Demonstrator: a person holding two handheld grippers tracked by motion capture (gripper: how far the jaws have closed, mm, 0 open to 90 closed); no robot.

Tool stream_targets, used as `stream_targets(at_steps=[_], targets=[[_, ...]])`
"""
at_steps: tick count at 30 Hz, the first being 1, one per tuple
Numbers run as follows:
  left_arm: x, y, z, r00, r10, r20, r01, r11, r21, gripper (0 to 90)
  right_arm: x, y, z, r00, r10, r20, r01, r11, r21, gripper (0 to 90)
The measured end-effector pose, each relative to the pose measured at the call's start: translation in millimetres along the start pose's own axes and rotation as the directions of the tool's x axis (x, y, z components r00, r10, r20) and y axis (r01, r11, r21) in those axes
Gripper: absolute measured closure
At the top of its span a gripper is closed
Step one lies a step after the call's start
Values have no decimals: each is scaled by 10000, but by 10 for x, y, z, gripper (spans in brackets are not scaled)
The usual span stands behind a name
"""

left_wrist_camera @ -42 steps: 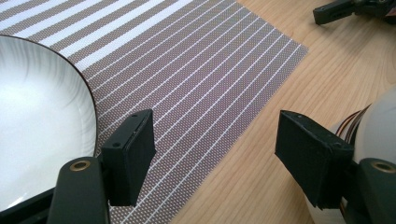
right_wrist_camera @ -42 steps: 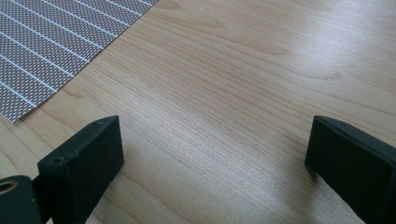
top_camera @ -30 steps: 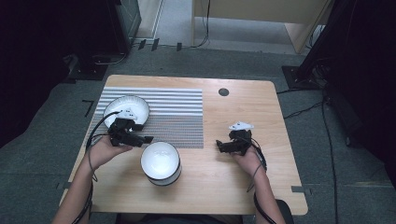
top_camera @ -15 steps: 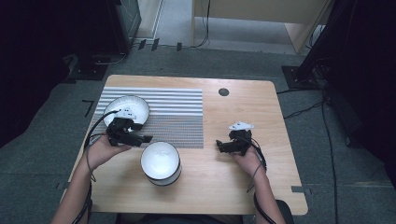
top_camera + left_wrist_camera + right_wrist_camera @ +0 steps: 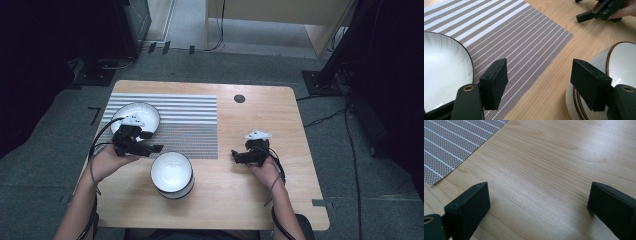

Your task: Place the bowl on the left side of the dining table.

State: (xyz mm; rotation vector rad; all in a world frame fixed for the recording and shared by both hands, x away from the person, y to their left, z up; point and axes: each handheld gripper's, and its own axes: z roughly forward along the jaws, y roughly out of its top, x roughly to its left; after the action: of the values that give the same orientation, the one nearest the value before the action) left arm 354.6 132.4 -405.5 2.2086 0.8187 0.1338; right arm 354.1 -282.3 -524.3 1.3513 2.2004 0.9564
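**Two white bowls and two open grippers on a wooden table**

A light wooden table (image 5: pixel 300 150) carries a striped placemat (image 5: pixel 185 120) on its left half; the mat has wide white and grey-brown bands on the far part and fine white lines on a darker weave on the near part. Seen from the centre of the table, a shallow white bowl (image 5: pixel 135 116) lies on the mat at about 10 o'clock. In the left gripper view its inside (image 5: pixel 441 75) shows fine ribbed lines and a thin dark rim.

A second, deeper white bowl (image 5: pixel 172 174) stands on the bare wood at about 7 o'clock, just beside the near edge of the mat. Its rim is dark brown, and its outer wall has a thin brown ring near the foot, as the left gripper view (image 5: pixel 621 60) shows.

The left gripper (image 5: pixel 150 148) is held by the left hand (image 5: pixel 107 162) between the two bowls, and its jaws stand wide apart with nothing between them. In the left gripper view one jaw is in front of the shallow bowl and the other is close in front of the deep bowl; I cannot tell if it touches.

The right gripper (image 5: pixel 239 157), in the right hand (image 5: pixel 267 172), is at about 4 o'clock over bare wood, well apart from both bowls. Its jaws are also spread wide and empty, low over the wood grain (image 5: pixel 544 170). A small dark round hole (image 5: pixel 239 98) sits at about 1 o'clock.
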Motion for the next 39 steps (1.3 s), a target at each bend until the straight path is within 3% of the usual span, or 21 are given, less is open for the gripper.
stream_targets(at_steps=[32,39], targets=[[-246,146,-186,9991,428,69,-427,9988,-225,289,1,0,0,10000,15,-4,-15,10000,2,36],[-283,158,-199,9982,462,376,-450,9985,-326,285,0,0,1,10000,5,-2,-5,10000,-4,36]])
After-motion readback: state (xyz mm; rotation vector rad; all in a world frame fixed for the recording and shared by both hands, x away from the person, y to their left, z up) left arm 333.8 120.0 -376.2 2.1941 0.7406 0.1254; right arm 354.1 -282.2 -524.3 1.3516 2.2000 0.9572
